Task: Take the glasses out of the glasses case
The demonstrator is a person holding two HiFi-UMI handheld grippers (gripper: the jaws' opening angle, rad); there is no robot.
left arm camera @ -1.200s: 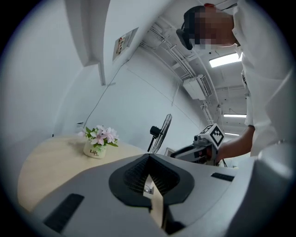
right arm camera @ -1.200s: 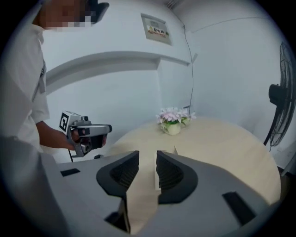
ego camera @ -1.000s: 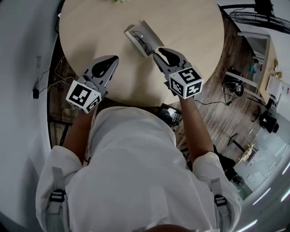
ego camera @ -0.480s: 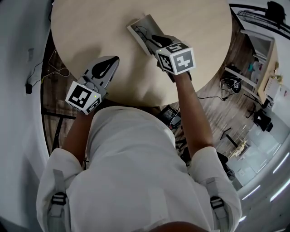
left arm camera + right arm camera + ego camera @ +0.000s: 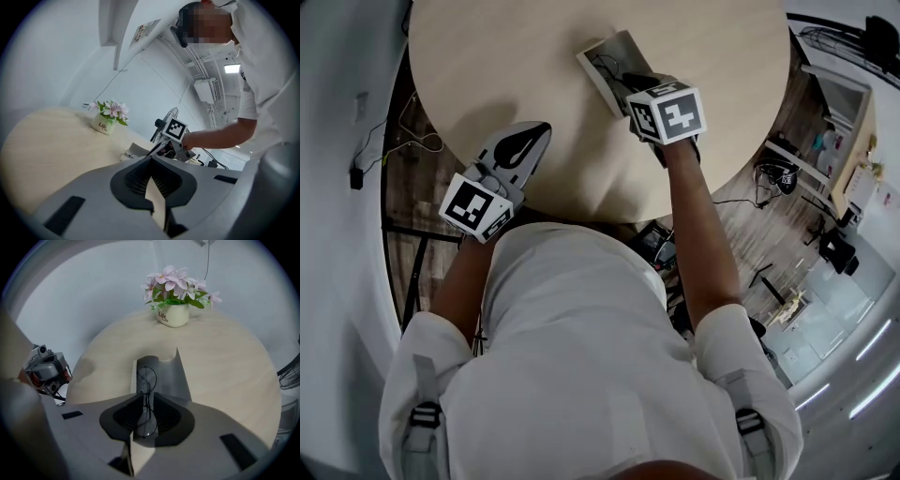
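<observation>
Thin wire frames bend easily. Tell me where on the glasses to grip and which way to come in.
Grip the glasses at the bridge between the two round lenses, coming down from above along the length of the open glasses case. They lie lengthwise in it, and its raised sides block a sideways approach. The right tool has its jaws closed there.

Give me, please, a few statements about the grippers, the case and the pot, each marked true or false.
1. The right gripper is shut on the glasses. True.
2. The left gripper holds the case. False: it is shut on nothing, well apart from the case.
3. The case lies open on the table. True.
4. The pot stands inside the case. False: it stands on the table beyond the case.
</observation>
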